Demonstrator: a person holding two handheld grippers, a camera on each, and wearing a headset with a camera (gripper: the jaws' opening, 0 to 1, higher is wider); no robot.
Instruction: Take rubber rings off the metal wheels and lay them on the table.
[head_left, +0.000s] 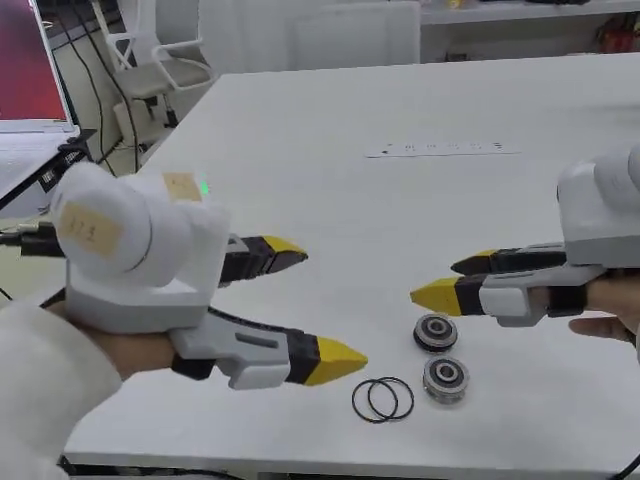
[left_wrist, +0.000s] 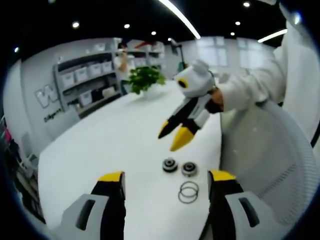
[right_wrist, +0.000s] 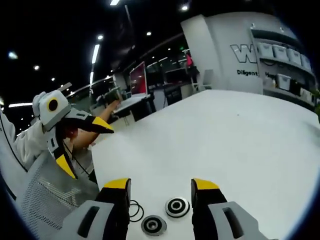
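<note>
Two metal wheels (head_left: 436, 332) (head_left: 446, 377) lie flat near the table's front edge, bare of rings as far as I can see. Two thin black rubber rings (head_left: 382, 399) lie overlapping on the table just left of the nearer wheel. My left gripper (head_left: 315, 305) hovers open to the left of them, holding nothing. My right gripper (head_left: 445, 280) hovers open just above and behind the wheels, also holding nothing. In the left gripper view the wheels (left_wrist: 170, 165) (left_wrist: 189, 169) and rings (left_wrist: 188, 192) lie between my jaws, with the right gripper (left_wrist: 172, 140) beyond. The right gripper view looks down on the wheels (right_wrist: 177, 206) (right_wrist: 153, 225).
The white table (head_left: 330, 180) stretches far back, with a flat printed label (head_left: 445, 148) lying mid-table. A laptop with a red screen (head_left: 25, 70) and office chairs (head_left: 160, 50) stand off the left side. A potted plant (left_wrist: 145, 77) sits at the table's far end.
</note>
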